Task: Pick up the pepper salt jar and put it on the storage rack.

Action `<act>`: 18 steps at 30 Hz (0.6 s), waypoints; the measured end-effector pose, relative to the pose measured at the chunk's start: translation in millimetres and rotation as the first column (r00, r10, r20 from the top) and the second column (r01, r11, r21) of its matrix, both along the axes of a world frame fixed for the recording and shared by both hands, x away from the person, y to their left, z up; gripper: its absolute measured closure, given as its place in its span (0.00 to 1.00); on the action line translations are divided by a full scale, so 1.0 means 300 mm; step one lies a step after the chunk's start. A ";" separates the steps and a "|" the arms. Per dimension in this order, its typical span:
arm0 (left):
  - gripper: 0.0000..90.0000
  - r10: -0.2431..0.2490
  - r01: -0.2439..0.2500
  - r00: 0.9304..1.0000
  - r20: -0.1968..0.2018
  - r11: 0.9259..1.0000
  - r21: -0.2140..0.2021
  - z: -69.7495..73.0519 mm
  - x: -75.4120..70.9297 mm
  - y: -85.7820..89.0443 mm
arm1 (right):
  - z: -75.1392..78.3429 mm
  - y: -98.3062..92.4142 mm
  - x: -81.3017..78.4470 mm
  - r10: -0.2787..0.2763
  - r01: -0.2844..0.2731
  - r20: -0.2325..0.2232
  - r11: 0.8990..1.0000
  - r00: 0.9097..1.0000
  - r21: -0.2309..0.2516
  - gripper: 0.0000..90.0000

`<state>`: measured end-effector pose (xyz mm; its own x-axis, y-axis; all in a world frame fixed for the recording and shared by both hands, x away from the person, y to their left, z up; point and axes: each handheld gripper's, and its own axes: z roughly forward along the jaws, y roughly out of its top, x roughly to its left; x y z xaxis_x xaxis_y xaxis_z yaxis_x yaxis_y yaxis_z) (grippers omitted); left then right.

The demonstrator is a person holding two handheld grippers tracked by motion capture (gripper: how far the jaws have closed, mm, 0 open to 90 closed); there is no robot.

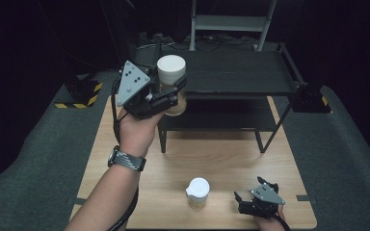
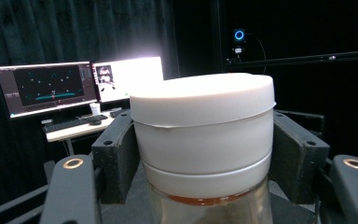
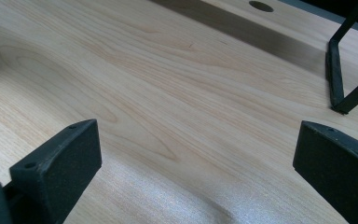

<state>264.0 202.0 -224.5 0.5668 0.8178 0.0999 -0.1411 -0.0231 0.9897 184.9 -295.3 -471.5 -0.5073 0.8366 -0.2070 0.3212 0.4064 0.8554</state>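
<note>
Up high, the left claw point(image 1: 176, 94) pinches a white-lidded jar point(image 1: 172, 84); the right claw point(image 1: 250, 195) rests spread.

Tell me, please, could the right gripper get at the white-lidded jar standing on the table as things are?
Probably yes. The right gripper rests on the table with its jaws open, and the white-lidded jar stands just beside it with bare wood between them. The left gripper is busy, holding another jar up by the shelf.
</note>
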 end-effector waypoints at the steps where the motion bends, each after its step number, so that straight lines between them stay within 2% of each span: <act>1: 0.37 0.000 0.000 1.000 0.000 1.000 0.000 0.000 0.000 0.000 | 0.000 0.000 0.000 0.000 0.000 0.000 1.000 1.000 0.000 0.00; 10: 0.37 0.023 -0.023 1.000 0.012 1.000 0.007 0.042 0.056 -0.057 | 0.000 -0.001 0.000 0.003 -0.003 0.000 1.000 1.000 0.001 0.00; 18: 0.37 0.029 -0.029 1.000 -0.004 0.999 0.014 0.061 0.118 -0.099 | -0.002 -0.005 -0.002 0.010 -0.010 0.005 1.000 1.000 0.003 0.00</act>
